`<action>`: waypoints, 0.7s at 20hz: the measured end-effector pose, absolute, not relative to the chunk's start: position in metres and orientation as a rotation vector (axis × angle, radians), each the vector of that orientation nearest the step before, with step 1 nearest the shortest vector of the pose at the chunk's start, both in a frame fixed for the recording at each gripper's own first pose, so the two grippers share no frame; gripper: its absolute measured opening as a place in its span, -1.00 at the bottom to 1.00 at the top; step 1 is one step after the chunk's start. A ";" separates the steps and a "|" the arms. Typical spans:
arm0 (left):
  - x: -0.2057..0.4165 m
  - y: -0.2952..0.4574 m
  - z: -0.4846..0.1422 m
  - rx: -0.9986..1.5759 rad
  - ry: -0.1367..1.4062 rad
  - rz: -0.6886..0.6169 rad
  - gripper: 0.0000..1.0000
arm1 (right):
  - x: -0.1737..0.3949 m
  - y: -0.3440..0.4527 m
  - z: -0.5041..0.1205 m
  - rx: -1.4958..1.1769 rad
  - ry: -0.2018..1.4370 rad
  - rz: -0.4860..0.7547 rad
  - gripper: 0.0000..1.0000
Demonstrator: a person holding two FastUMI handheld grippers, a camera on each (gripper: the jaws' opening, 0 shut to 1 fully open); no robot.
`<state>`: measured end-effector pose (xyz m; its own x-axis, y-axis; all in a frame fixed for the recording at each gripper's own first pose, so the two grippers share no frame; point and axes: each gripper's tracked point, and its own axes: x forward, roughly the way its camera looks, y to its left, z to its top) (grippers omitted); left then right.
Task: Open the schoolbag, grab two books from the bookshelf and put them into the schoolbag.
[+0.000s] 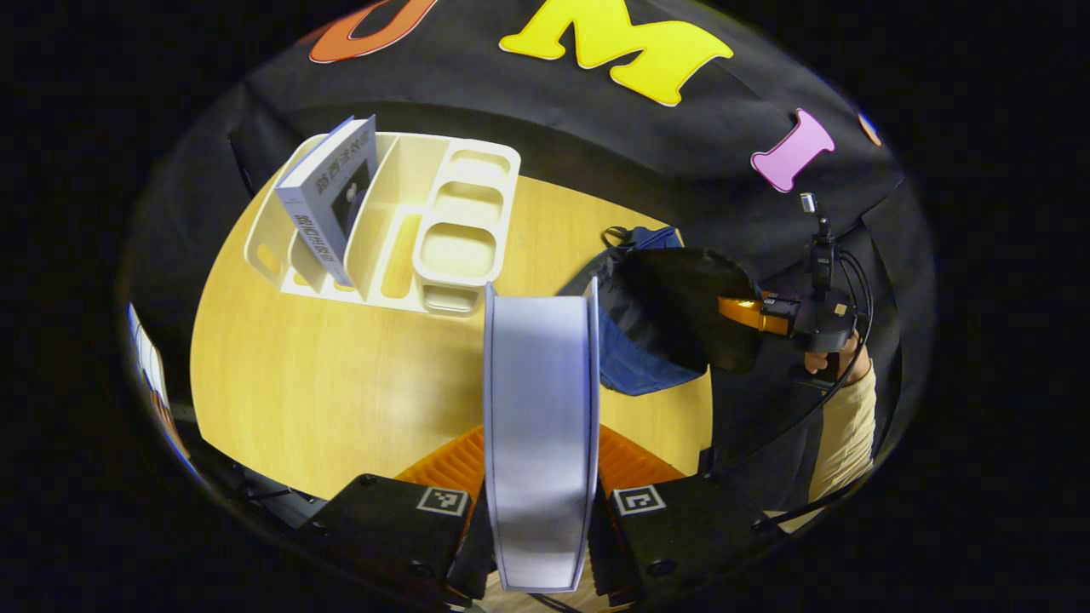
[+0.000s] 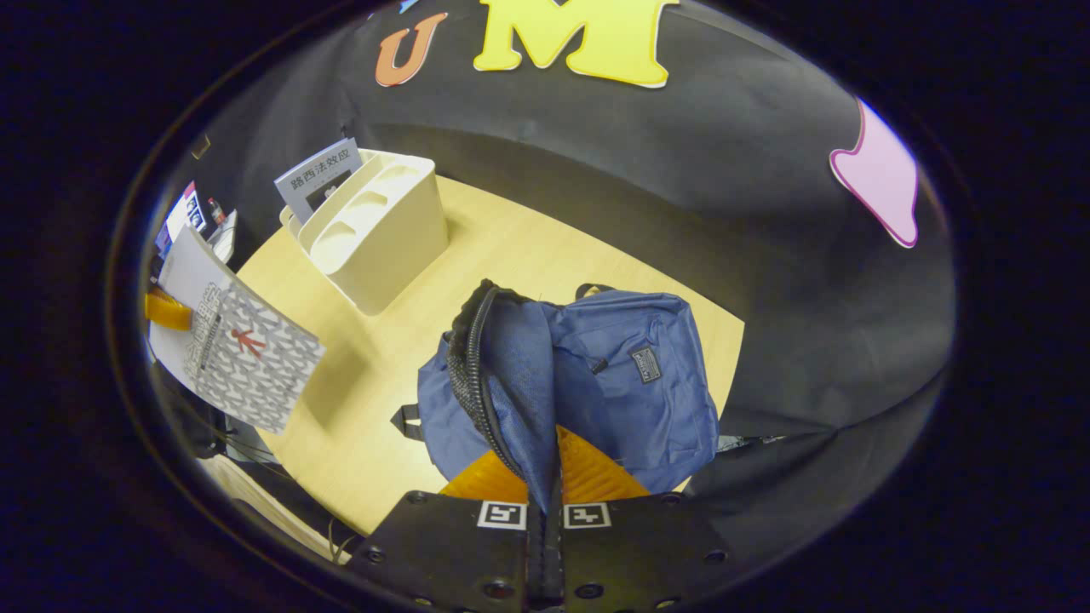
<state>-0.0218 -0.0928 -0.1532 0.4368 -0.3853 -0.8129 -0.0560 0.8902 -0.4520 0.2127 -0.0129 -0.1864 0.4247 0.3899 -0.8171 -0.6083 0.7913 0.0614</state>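
My left gripper (image 1: 541,464) is shut on a pale book (image 1: 541,409), held upright above the wooden table (image 1: 341,383) with its page edge facing me. From the right gripper view that same book (image 2: 243,349) hangs at the left, showing a patterned grey cover. The blue schoolbag (image 2: 622,375) lies on the table's right part. My right gripper (image 2: 545,477) is shut on its open flap (image 2: 511,375), lifting the zipper edge. A white bookshelf (image 1: 400,213) stands at the back left and holds one leaning book (image 1: 328,200).
The bookshelf (image 2: 375,230) has several small open compartments on its right side. A hand and a sleeve (image 1: 843,417) hold the far gripper beside the schoolbag (image 1: 639,358). The table's rounded edge runs near at front and right. Black cloth walls close the back.
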 end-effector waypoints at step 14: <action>0.070 -0.229 -0.219 -0.839 1.000 -0.416 -0.05 | 0.214 -0.010 -0.184 -0.232 0.979 0.571 -0.97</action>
